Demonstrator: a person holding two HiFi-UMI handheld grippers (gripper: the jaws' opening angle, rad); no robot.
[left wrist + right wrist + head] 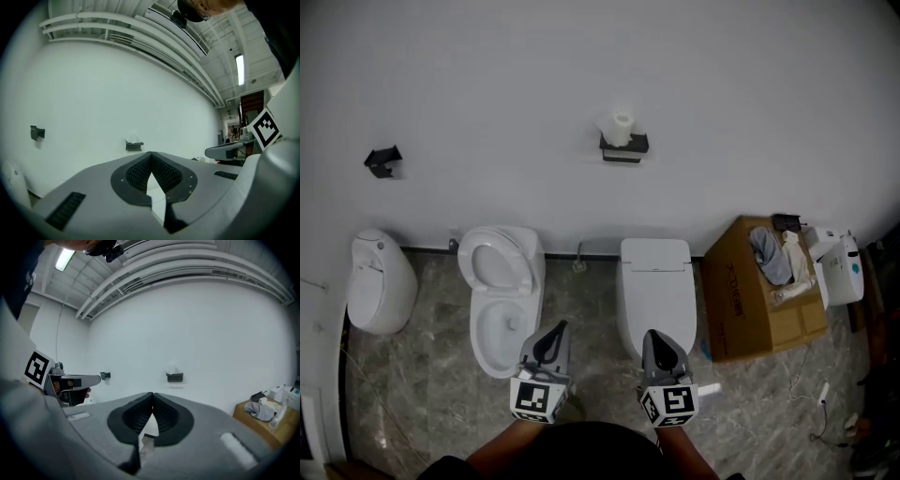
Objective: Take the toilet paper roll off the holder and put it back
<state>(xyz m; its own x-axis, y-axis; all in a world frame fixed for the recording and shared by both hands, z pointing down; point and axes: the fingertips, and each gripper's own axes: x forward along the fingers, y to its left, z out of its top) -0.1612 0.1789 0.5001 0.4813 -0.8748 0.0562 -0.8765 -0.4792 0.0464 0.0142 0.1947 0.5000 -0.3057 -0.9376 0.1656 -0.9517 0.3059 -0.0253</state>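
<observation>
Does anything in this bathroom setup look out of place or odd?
Yes. A cardboard box topped with rags and clutter stands right of the closed toilet, which is odd for a bathroom. The left wall holder appears to have no roll.

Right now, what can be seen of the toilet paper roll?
The toilet paper roll is white and looks like soft paper. It appears to stand on end, core hole facing up, on top of the dark holder fixed to the white wall. Nothing but the holder is seen touching it.
</observation>
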